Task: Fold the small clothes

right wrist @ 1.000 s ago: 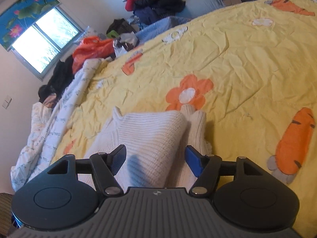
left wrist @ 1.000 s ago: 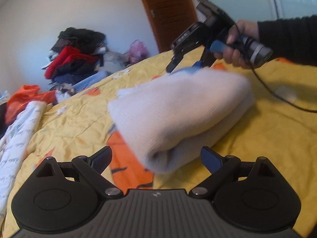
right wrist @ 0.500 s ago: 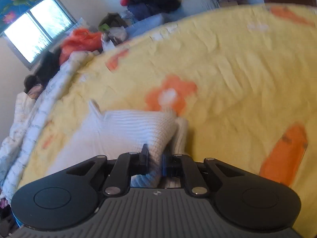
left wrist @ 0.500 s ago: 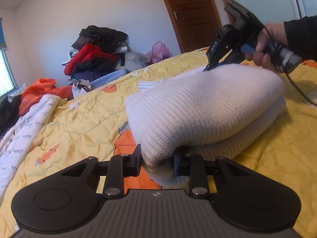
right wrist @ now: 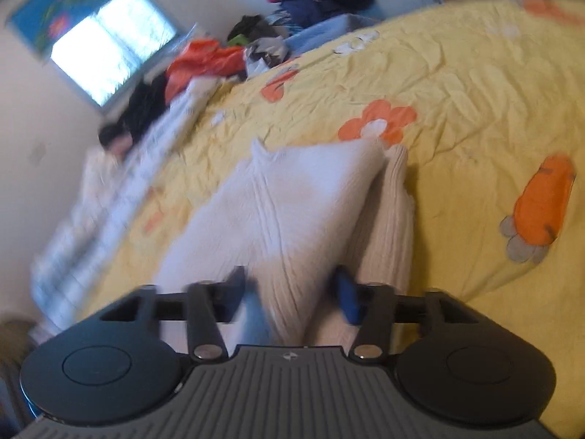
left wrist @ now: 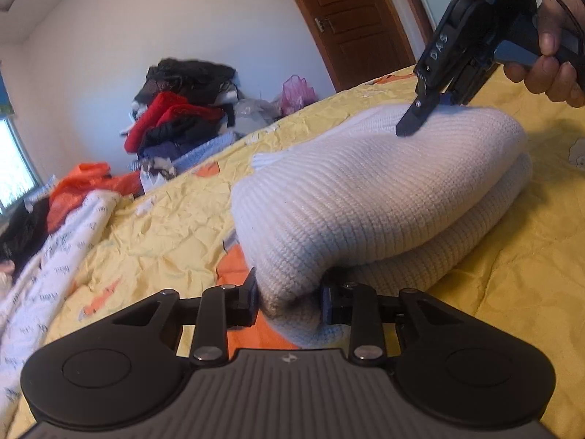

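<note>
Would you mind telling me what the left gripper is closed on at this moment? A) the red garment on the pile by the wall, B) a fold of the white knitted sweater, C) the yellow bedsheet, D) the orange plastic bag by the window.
B: in the left wrist view the left gripper has its pads pressed into a bunched fold of the white knitted sweater, which lies folded on the yellow bedsheet.

Yellow bedsheet [left wrist: 512,274], wooden door [left wrist: 351,18], window [right wrist: 109,55].
</note>
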Motion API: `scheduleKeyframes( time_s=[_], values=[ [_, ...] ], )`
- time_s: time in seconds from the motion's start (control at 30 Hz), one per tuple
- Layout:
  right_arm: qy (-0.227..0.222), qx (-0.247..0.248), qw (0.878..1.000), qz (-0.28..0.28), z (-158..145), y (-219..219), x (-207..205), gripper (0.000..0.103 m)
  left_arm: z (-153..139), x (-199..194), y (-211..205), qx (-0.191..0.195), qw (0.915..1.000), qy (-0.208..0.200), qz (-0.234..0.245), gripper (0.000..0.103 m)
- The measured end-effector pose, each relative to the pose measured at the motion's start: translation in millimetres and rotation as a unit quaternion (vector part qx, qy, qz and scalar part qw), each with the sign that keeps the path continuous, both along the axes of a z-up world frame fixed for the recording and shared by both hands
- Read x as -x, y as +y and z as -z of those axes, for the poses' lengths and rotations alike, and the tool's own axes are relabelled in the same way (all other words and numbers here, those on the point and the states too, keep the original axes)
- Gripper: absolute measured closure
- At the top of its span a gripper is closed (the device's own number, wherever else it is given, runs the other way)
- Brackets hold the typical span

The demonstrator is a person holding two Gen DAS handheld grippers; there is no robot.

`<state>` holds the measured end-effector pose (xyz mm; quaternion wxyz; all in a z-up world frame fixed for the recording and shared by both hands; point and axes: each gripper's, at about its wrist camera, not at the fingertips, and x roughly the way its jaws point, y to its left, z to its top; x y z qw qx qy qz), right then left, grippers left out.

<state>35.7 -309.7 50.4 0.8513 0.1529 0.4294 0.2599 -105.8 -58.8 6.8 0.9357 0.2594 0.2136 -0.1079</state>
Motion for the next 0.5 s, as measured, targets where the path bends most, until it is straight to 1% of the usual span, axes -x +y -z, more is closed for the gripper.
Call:
scheduleKeyframes(
  time_s=[0.03,0.07,0.1,0.17,0.2,0.23,0.27,0.3,0.33,0.37,0.43,0.5],
  values=[
    [-0.015,0.017,1.000,-0.007,-3,3,5,0.080,-3,2,-1,-0.007,1.0000,-0.004,0.004,0.073],
    [-0.015,0.015,1.000,-0.007,-8,2,7,0.081,-8,4,-1,-0.009,0.9999,-0.006,0.011,0.073],
    [-0.028,0.016,0.999,-0.011,-19,0,12,0.085,-11,6,-1,-0.012,0.9997,-0.008,0.020,0.073],
    [-0.054,0.022,0.998,-0.014,-32,-9,20,0.086,-9,9,-3,-0.027,0.9989,-0.011,0.036,0.074],
    [-0.044,0.022,0.999,-0.004,-23,-18,17,0.087,-3,8,-7,-0.039,0.9983,-0.010,0.042,0.074],
    [-0.019,0.025,0.999,0.004,-6,-25,12,0.087,6,6,-12,-0.059,0.9973,-0.012,0.043,0.074],
    [-0.012,0.002,1.000,0.016,9,-35,9,0.085,15,6,-16,-0.083,0.9955,-0.023,0.039,0.074],
    [-0.001,-0.034,0.999,0.029,14,-42,8,0.082,20,8,-18,-0.101,0.9935,-0.035,0.040,0.074],
    [0.003,-0.041,0.998,0.039,13,-42,10,0.074,18,11,-19,-0.105,0.9930,-0.036,0.042,0.074],
    [-0.001,-0.035,0.999,0.041,10,-38,13,0.070,13,16,-15,-0.097,0.9935,-0.034,0.048,0.073],
    [-0.007,-0.018,0.999,0.042,4,-33,20,0.051,1,26,-2,-0.083,0.9937,-0.031,0.068,0.072],
    [-0.009,-0.012,0.998,0.058,-8,-35,31,0.043,-14,43,13,-0.080,0.9916,-0.039,0.095,0.071]
  ],
)
